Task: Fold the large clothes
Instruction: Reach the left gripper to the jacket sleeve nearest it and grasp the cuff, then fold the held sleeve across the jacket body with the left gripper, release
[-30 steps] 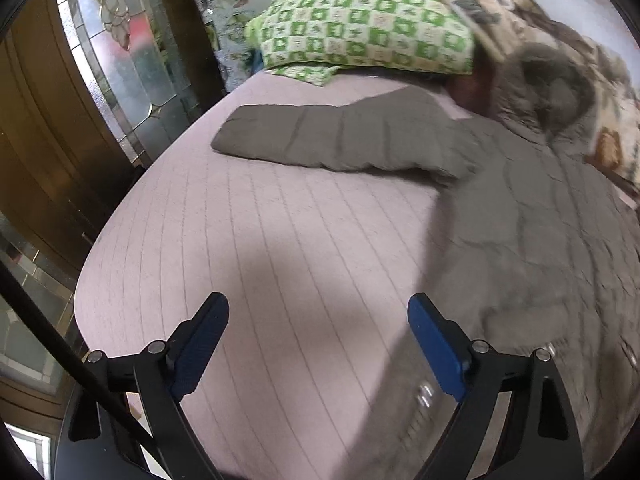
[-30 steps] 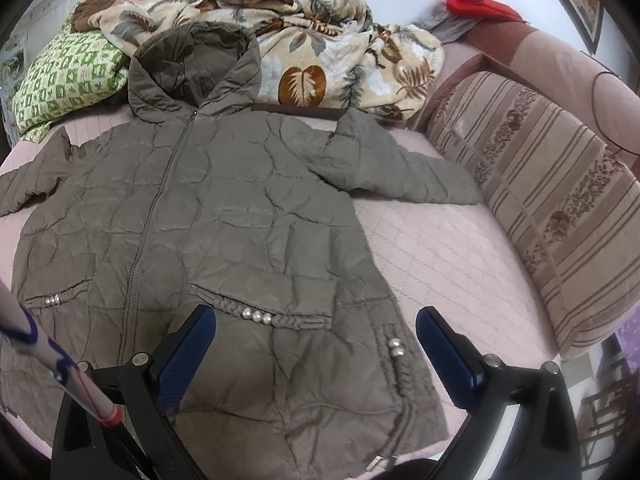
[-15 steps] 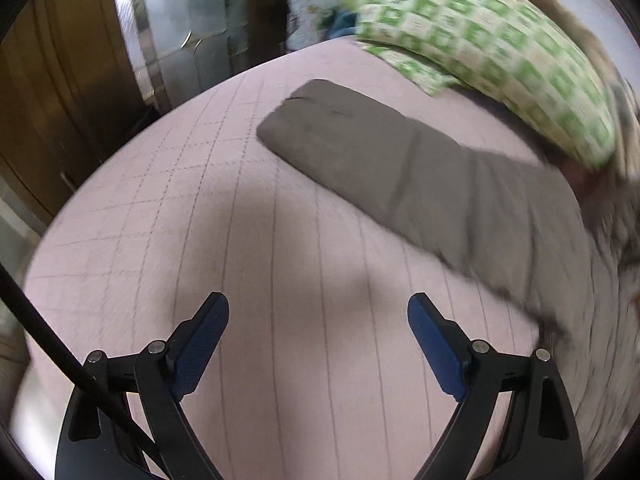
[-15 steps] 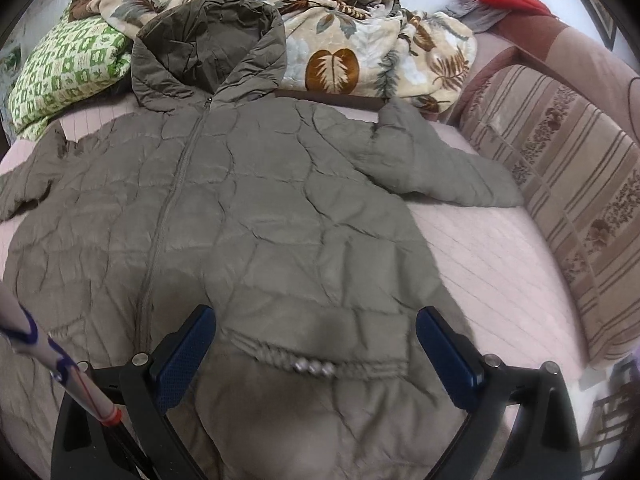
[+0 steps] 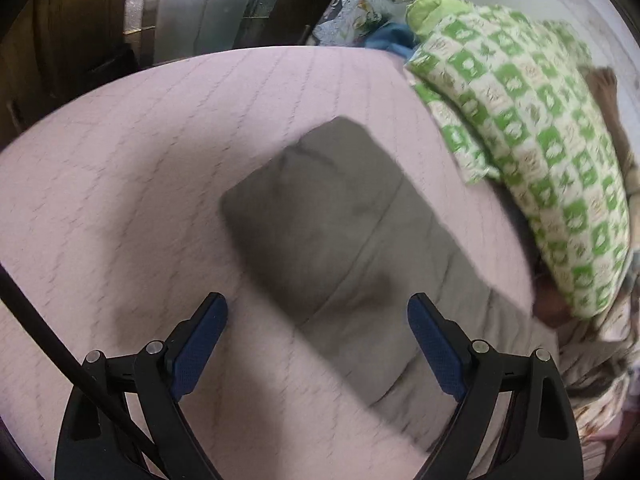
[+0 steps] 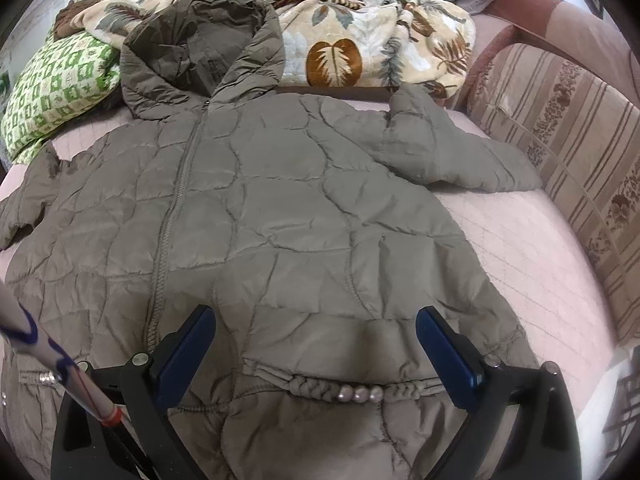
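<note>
**Two wrist views over one bed**

The left wrist camera looks down along its wide-spread tongs [image 5: 318, 344] from close above the coat's sleeve [image 5: 352, 236], facing the green checked pillow [image 5: 532, 152] and the glass door beyond it. The right wrist camera sits low over the coat [image 6: 280, 220] near its hem, facing up its length toward the hood and the leaf-print blanket [image 6: 360, 40]. Both views share the pillow, the coat and the pink bed [image 6: 528, 264].

Jacket [image 6: 280, 216] flat on bed [image 6: 520, 248], pillow [image 6: 56, 92] behind-left
</note>
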`<state>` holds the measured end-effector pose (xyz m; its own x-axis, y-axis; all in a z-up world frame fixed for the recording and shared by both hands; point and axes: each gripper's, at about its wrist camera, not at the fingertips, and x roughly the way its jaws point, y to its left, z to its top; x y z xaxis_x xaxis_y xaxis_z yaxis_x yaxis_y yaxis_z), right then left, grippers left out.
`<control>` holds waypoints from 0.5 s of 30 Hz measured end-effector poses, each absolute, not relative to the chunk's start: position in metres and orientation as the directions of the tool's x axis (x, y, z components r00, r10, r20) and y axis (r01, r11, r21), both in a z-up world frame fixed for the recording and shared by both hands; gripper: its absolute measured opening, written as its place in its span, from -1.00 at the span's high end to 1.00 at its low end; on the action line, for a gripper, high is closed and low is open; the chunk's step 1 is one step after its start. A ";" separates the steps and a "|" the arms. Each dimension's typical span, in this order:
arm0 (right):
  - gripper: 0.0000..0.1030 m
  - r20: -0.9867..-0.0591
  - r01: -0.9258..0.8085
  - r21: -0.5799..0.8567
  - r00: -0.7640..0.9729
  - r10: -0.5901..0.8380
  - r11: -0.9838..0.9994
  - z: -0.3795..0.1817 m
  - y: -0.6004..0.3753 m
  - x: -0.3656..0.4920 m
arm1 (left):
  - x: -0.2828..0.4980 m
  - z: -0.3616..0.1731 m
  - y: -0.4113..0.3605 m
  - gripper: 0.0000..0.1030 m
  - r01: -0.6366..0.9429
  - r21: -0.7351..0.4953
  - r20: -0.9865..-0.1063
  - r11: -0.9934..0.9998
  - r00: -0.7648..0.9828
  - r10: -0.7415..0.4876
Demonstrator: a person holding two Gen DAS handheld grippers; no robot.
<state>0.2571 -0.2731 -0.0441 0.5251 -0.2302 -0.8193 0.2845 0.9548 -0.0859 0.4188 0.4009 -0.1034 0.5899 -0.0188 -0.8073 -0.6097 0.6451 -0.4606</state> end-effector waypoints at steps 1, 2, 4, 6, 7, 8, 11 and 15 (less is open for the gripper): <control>-0.98 -0.818 0.288 -0.087 0.525 -0.233 0.954 -0.044 -0.275 0.257 | 0.425 -0.105 0.404 -0.76 -0.603 -0.485 -0.797 0.633 0.603 -0.037; -0.98 -0.817 0.292 -0.089 0.525 -0.238 0.952 -0.043 -0.276 0.257 | 0.428 -0.105 0.407 -0.76 -0.599 -0.515 -0.784 0.613 0.618 -0.056; -0.97 -0.815 0.300 -0.104 0.521 -0.254 0.948 -0.043 -0.279 0.256 | 0.433 -0.107 0.410 -0.74 -0.612 -0.533 -0.781 0.583 0.622 -0.061; -0.97 -0.814 0.304 -0.112 0.518 -0.262 0.946 -0.043 -0.281 0.256 | 0.438 -0.106 0.409 -0.46 -0.653 -0.504 -0.803 0.565 0.595 -0.029; -0.97 -0.814 0.305 -0.115 0.516 -0.266 0.945 -0.043 -0.281 0.255 | 0.441 -0.104 0.408 -0.03 -0.670 -0.476 -0.819 0.569 0.573 -0.011; -0.97 -0.813 0.307 -0.120 0.515 -0.271 0.944 -0.043 -0.282 0.255 | 0.445 -0.104 0.407 0.46 -0.680 -0.450 -0.837 0.578 0.546 -0.009; -0.97 -0.811 0.309 -0.124 0.515 -0.276 0.943 -0.043 -0.283 0.253 | 0.453 -0.096 0.399 0.75 -0.664 -0.441 -0.851 0.604 0.523 -0.046; -0.97 -0.807 0.317 -0.117 0.522 -0.276 0.941 -0.039 -0.287 0.249 | 0.447 -0.057 0.370 0.79 -0.593 -0.450 -0.818 0.668 0.574 -0.042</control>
<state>0.2490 -0.2867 -0.0390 0.5219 -0.2765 -0.8070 0.3170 0.9411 -0.1174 0.4474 0.3698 -0.0565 0.5741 -0.0417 -0.8177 -0.5928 0.6678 -0.4502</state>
